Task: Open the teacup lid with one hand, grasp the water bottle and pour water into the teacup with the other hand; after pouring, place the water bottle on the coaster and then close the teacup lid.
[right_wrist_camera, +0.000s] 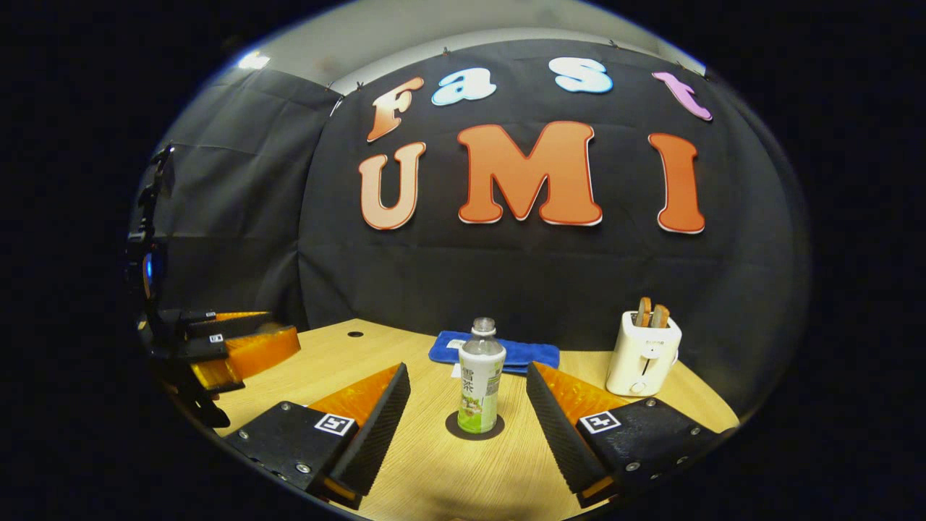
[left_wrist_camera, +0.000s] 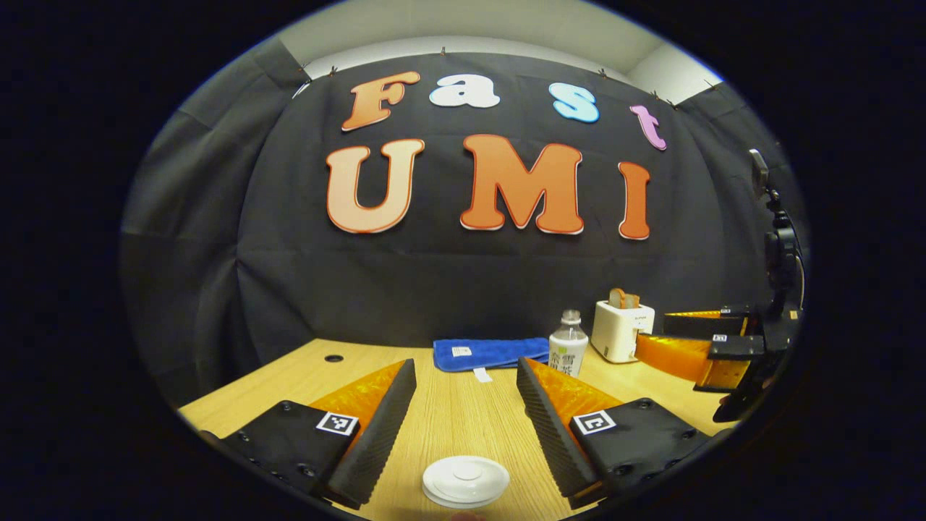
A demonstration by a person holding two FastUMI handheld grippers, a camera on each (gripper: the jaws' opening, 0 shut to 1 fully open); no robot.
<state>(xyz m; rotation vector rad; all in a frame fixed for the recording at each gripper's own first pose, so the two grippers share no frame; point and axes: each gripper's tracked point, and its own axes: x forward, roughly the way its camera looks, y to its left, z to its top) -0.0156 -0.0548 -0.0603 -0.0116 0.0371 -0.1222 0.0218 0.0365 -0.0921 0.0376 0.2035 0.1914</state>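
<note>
The white teacup lid (left_wrist_camera: 465, 480) lies flat just below my left gripper (left_wrist_camera: 466, 380), whose fingers stand wide apart above it, open and empty. The teacup under the lid is hidden. The water bottle (right_wrist_camera: 480, 378), clear with a green-and-white label, stands upright on the dark round coaster (right_wrist_camera: 474, 428), straight ahead of my right gripper (right_wrist_camera: 468, 387), which is open with a finger on either side and not touching it. In the left gripper view the bottle (left_wrist_camera: 568, 347) stands behind the right finger, and the right gripper (left_wrist_camera: 712, 347) shows at the right edge.
A folded blue cloth (left_wrist_camera: 490, 353) lies at the back of the wooden table (right_wrist_camera: 434, 470). A white toaster (right_wrist_camera: 643, 352) with bread in its slots stands at the back right. The left gripper (right_wrist_camera: 221, 347) shows at the left edge of the right gripper view.
</note>
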